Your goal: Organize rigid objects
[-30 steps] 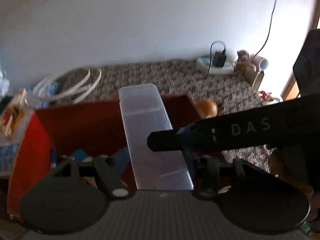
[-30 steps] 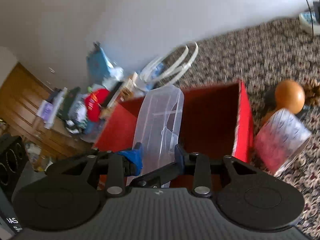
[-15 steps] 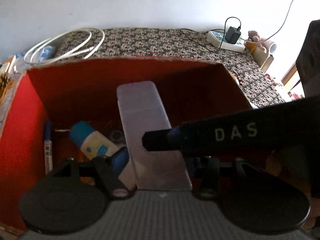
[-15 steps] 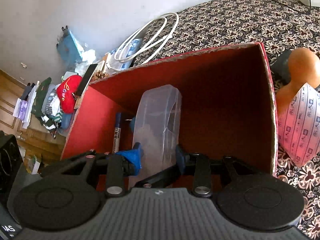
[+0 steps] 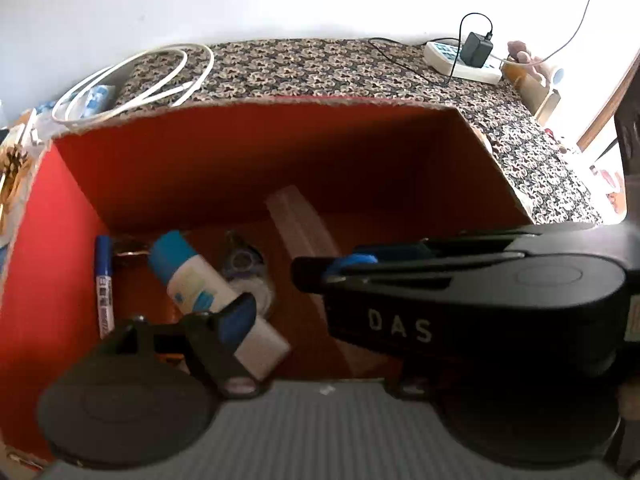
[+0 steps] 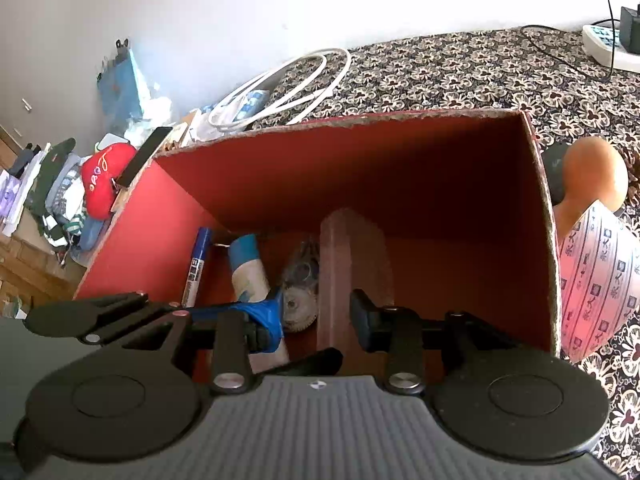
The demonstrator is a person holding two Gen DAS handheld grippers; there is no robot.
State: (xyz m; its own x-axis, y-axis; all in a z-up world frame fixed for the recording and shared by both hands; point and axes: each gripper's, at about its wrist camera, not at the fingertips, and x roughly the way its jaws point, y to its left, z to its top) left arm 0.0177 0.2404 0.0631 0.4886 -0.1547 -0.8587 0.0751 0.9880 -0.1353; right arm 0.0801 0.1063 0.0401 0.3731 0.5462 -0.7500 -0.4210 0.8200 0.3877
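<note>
Clear case (image 6: 340, 280) is stood inside red box (image 6: 400, 168); left tongs (image 5: 320, 312) are opening, spread; right tongs (image 6: 318, 316) are closing around it, contact unclear.

the right gripper (image 5: 460, 280) hides the near end of the clear case (image 5: 304, 224); tape dispenser (image 5: 244, 264) blurred.
</note>
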